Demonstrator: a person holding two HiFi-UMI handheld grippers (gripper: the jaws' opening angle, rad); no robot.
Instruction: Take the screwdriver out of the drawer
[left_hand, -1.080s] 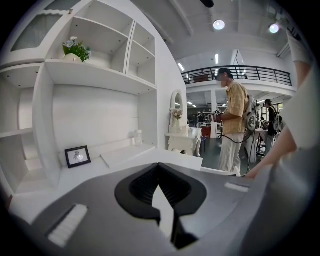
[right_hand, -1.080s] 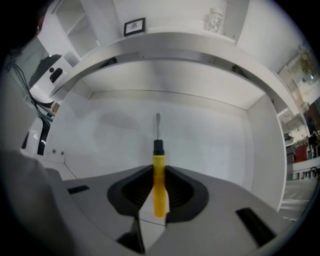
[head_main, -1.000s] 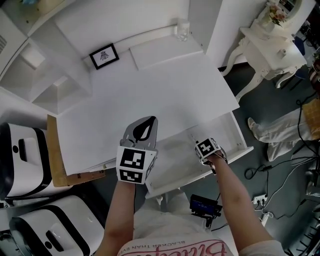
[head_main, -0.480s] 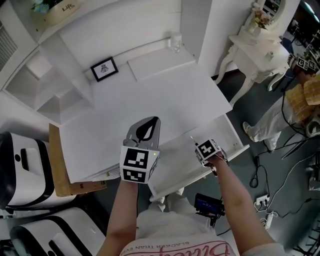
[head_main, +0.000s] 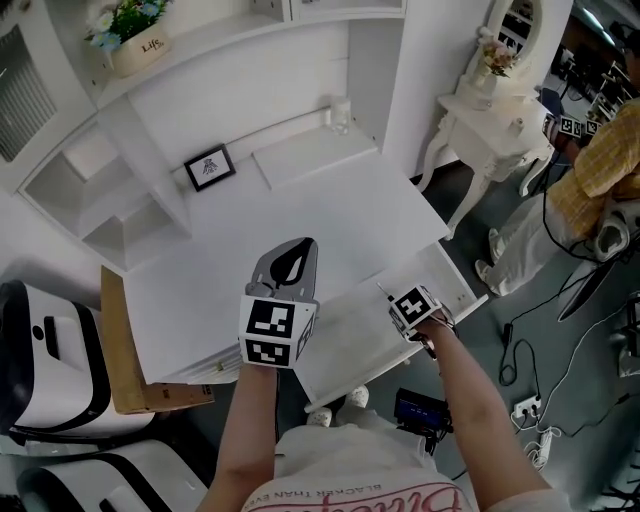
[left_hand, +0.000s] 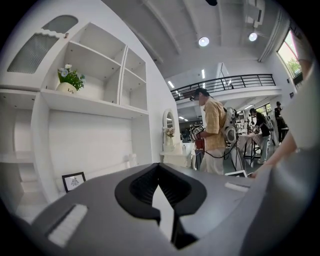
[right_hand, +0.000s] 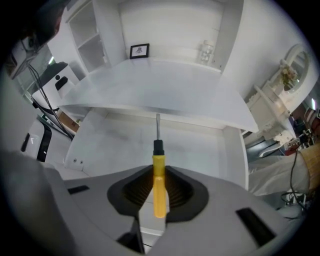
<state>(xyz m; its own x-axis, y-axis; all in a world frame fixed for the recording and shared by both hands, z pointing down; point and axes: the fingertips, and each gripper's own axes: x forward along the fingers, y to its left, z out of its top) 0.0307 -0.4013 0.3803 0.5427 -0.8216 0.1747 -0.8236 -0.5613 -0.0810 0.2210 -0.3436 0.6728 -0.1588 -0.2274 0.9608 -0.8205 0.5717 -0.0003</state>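
The screwdriver (right_hand: 158, 182) has a yellow handle and a thin metal shaft that points away from the camera in the right gripper view. My right gripper (right_hand: 158, 170) is shut on that handle and points steeply down over the open white drawer (right_hand: 105, 145). In the head view the right gripper (head_main: 408, 305) hangs above the drawer (head_main: 350, 335) at the desk's front, with the screwdriver's shaft (head_main: 383, 291) poking out toward the desk. My left gripper (head_main: 305, 243) hovers above the desk's front edge, shut and holding nothing. It points almost level into the room in the left gripper view (left_hand: 159, 165).
The white desk top (head_main: 300, 200) carries a small framed picture (head_main: 209, 168) and a glass jar (head_main: 340, 112) at the back. Shelves with a potted plant (head_main: 135, 40) stand behind. A white side table (head_main: 490, 110), a person (head_main: 600, 150) and floor cables lie to the right, white machines (head_main: 50, 340) to the left.
Both grippers have risen, the right one carrying the screwdriver up from the drawer. The head view now takes in more of the shelves and the room.
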